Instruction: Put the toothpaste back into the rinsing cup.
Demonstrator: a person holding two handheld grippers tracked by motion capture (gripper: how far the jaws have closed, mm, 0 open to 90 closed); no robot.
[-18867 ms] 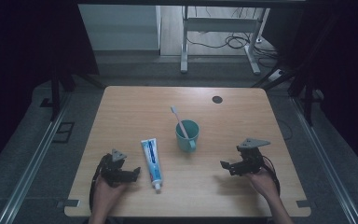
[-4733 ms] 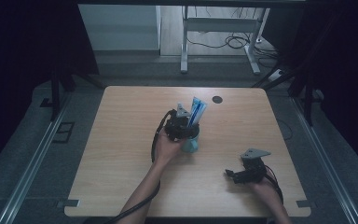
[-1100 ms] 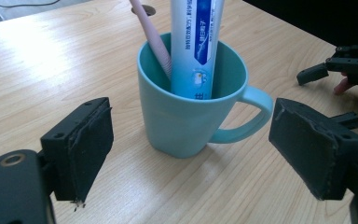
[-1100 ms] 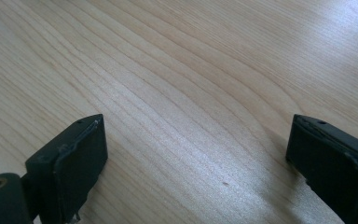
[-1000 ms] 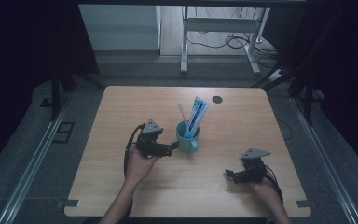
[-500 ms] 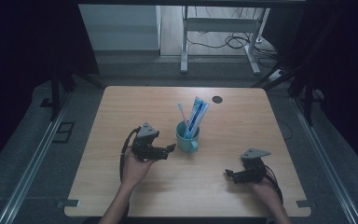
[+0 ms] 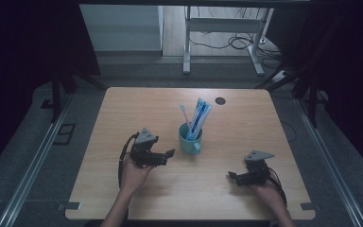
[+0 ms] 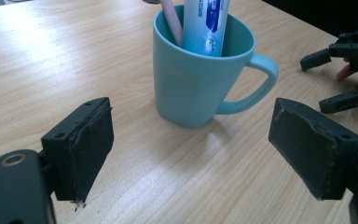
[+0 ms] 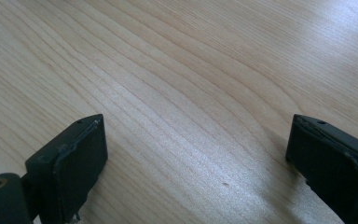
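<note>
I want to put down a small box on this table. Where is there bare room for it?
The table is bare along its far-left part, between the mug and the left edge, and at the far right beyond the dark round spot. The near middle, between the left hand-held gripper and the right hand-held gripper, is free too. Around the mug it is crowded.

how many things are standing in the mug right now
2: a toothbrush leaning at the left of the mug, and a toothpaste tube upright beside it. Anything smaller inside would be hidden.
</note>
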